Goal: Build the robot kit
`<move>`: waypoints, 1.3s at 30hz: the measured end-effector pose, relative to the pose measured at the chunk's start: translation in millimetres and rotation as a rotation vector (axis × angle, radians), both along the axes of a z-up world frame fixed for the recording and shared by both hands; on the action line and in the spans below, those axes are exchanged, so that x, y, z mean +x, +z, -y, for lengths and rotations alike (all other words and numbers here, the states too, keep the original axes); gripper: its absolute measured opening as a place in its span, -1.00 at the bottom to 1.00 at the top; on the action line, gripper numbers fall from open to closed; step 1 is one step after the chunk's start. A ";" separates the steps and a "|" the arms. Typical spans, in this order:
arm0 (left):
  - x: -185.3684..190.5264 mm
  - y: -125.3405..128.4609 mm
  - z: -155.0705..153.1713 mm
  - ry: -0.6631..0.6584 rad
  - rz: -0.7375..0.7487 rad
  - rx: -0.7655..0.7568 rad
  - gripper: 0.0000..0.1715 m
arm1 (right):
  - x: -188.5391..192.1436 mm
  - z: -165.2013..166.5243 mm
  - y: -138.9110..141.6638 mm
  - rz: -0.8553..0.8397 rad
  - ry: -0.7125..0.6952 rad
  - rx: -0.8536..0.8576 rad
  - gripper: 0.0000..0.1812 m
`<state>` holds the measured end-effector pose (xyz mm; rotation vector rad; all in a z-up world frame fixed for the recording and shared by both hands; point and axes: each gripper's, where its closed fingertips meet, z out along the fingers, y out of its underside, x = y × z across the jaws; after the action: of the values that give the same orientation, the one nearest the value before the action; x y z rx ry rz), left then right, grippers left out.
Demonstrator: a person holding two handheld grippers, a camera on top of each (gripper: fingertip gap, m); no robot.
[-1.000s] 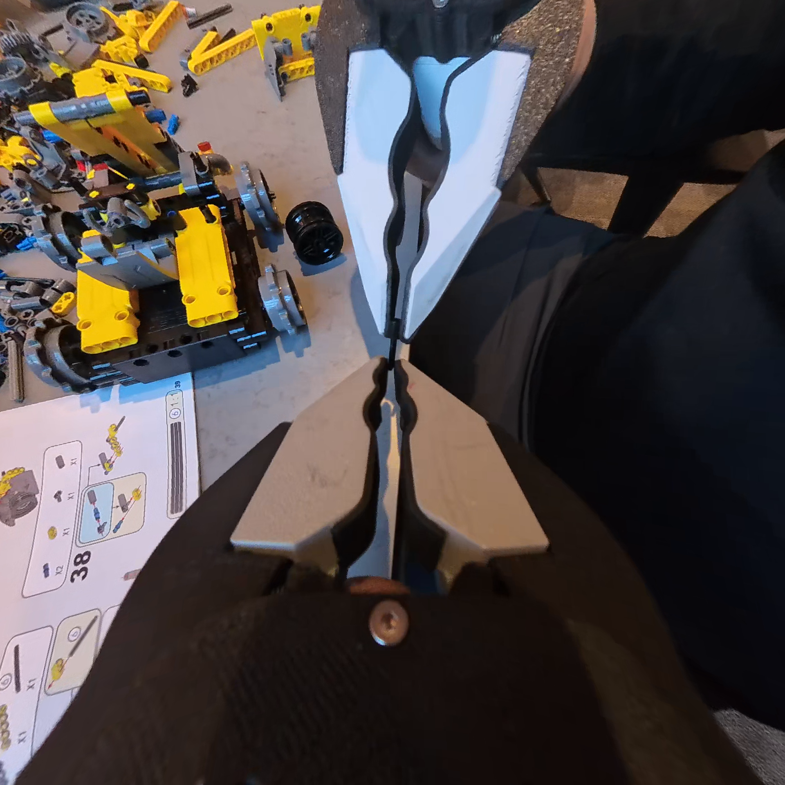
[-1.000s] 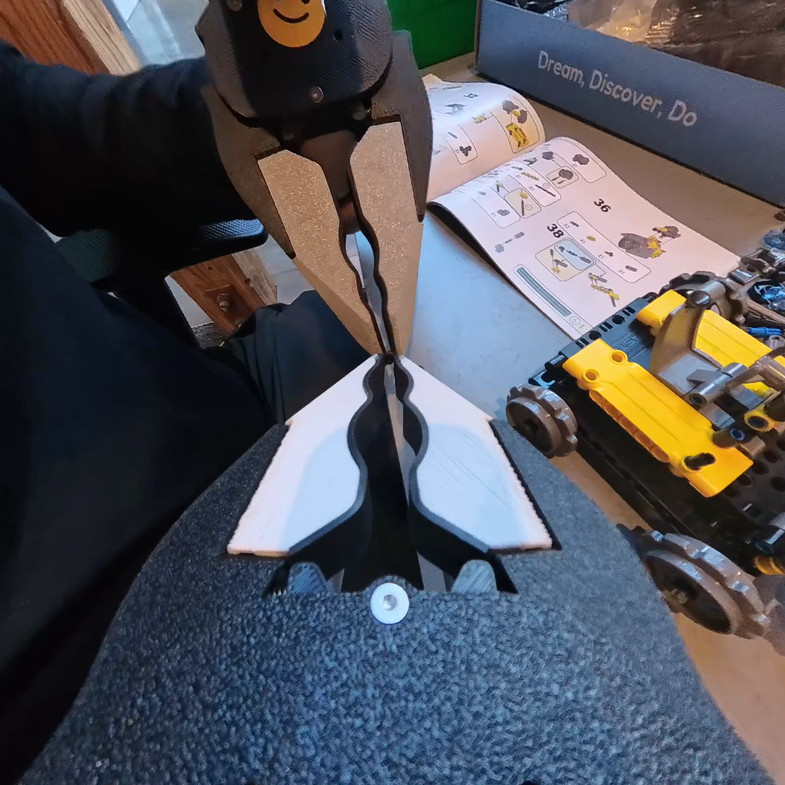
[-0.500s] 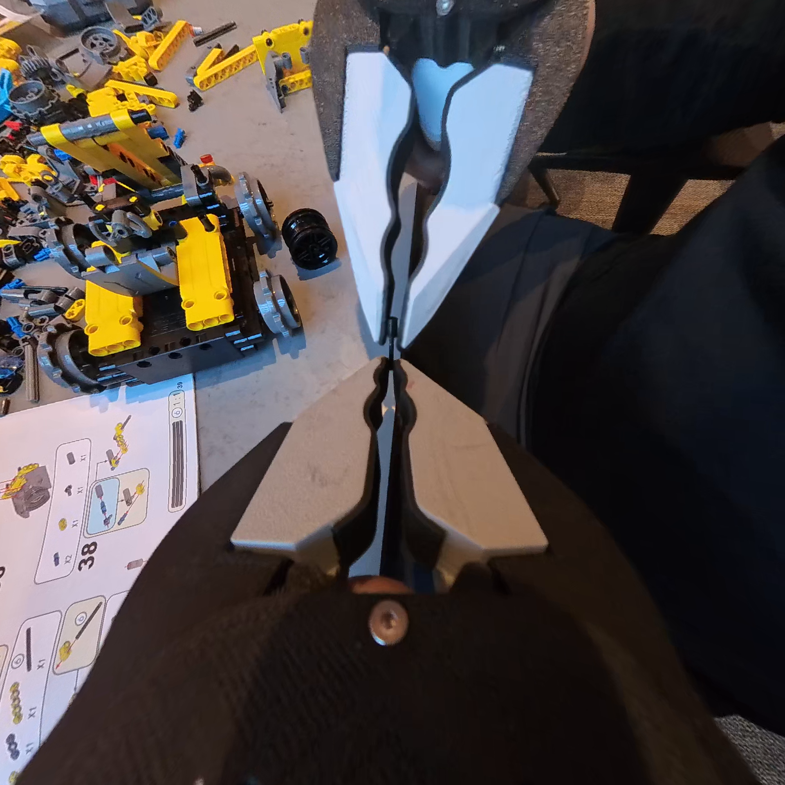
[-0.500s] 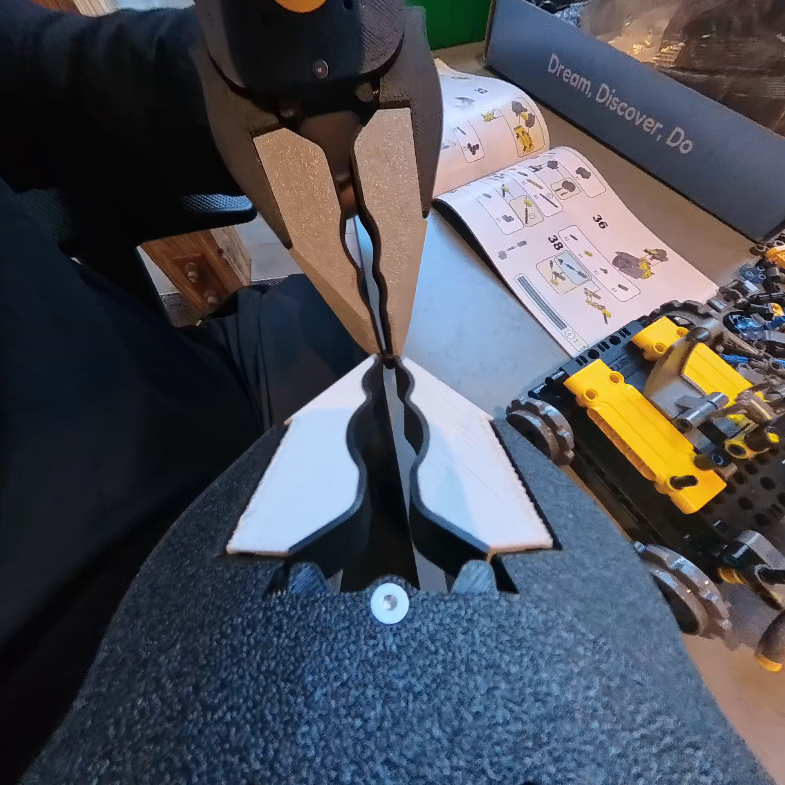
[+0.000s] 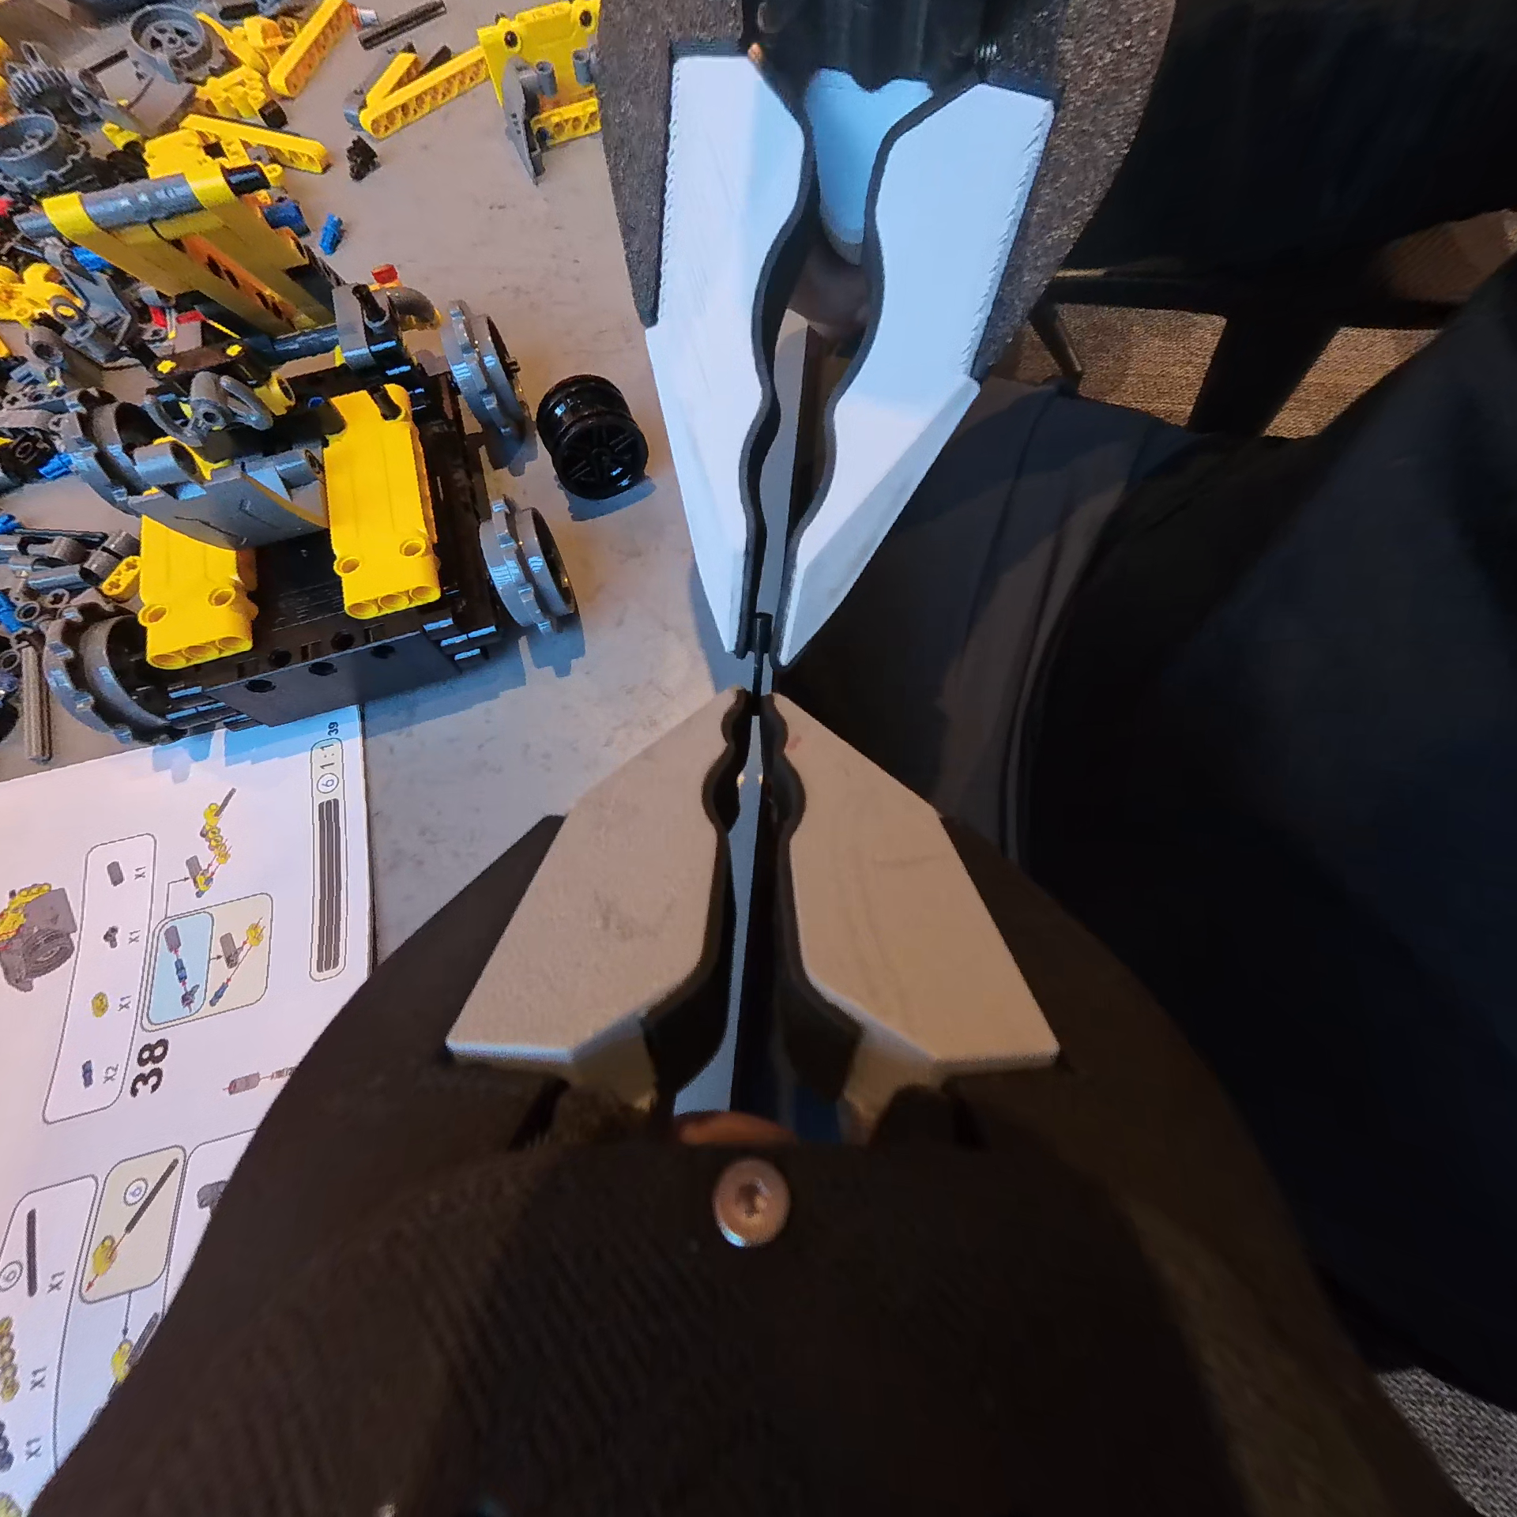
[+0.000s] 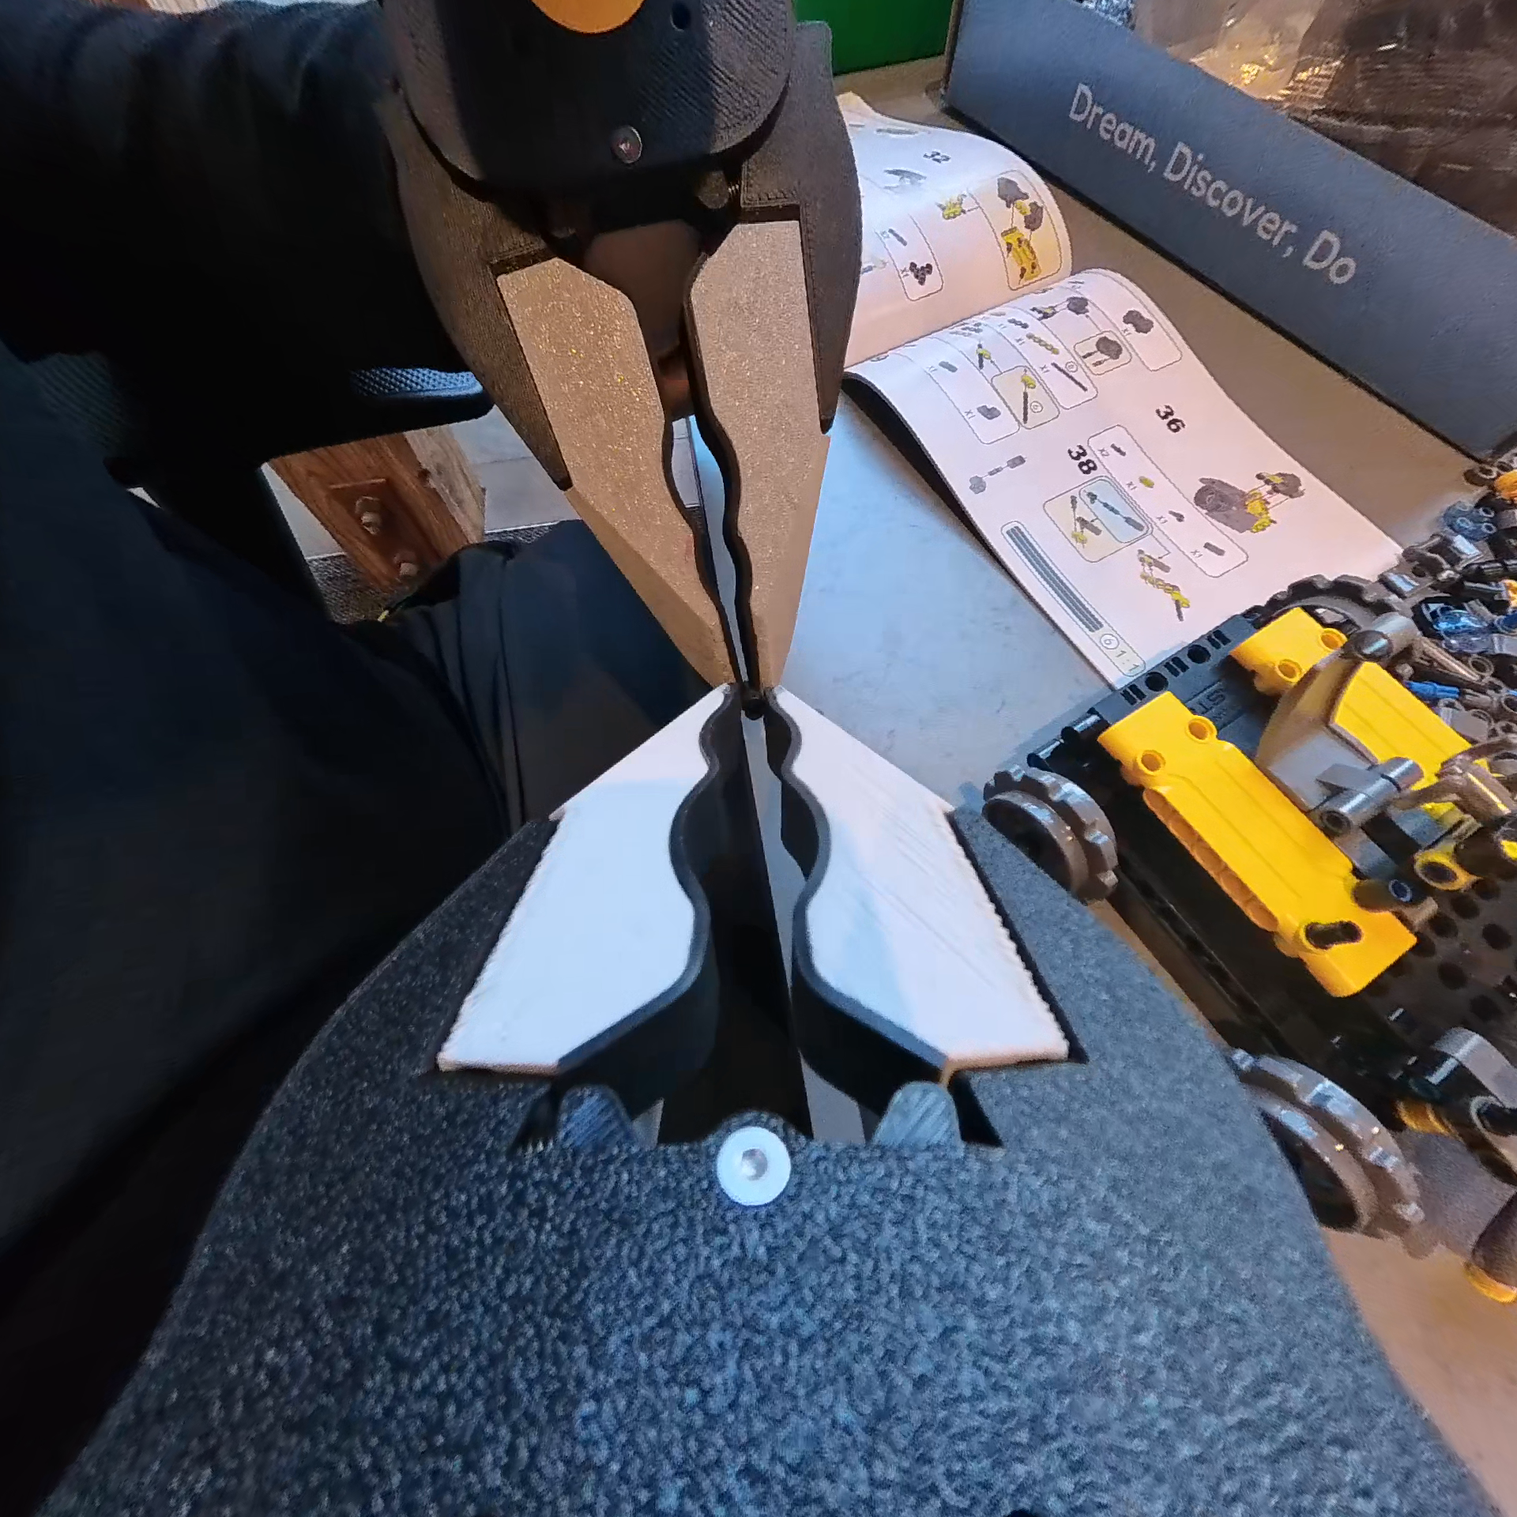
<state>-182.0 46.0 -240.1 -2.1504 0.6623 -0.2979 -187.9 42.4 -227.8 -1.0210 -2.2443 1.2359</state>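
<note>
My left gripper (image 5: 755,702), with grey fingers, and my right gripper (image 5: 762,648), with white fingers, meet tip to tip over the table's front edge. A thin black axle (image 5: 762,669) bridges the two pairs of tips, and both grippers are shut on it. In the right wrist view the right gripper (image 6: 749,712) touches the left gripper (image 6: 751,677), with the axle's end (image 6: 751,699) showing between them. A yellow and black tracked model (image 5: 312,525) stands on the table to the left of the grippers; it also shows in the right wrist view (image 6: 1280,837).
A black wheel hub (image 5: 593,450) lies by the model. An open instruction booklet (image 5: 164,944) lies at the table's front. Loose yellow and grey parts (image 5: 205,98) are spread at the back. A grey box (image 6: 1231,205) stands behind the booklet (image 6: 1108,427). A person's dark-clothed lap (image 5: 1231,739) is beside the table. Both grippers' tips are close together, under 4 cm apart.
Both grippers stay tip to tip on the axle. The left gripper has come slightly closer in the right wrist view. The table scene has shifted only a little.
</note>
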 end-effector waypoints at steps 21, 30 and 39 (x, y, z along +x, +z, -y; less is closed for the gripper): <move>-24.3 -32.7 0.7 0.061 -0.043 -0.119 -0.82 | -11.3 -10.5 -20.9 0.138 0.130 0.275 -0.95; -29.1 -32.9 5.6 0.052 -0.028 -0.105 -0.84 | -18.3 -5.2 -26.8 0.186 0.279 0.412 -0.95; -29.5 -32.9 7.6 0.044 -0.037 -0.094 -0.86 | -20.0 -7.3 -29.3 0.234 0.322 0.472 -0.95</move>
<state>-211.6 38.4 -273.0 -2.2618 0.6322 -0.2714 -207.9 49.7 -257.1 -0.6664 -2.7803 0.6541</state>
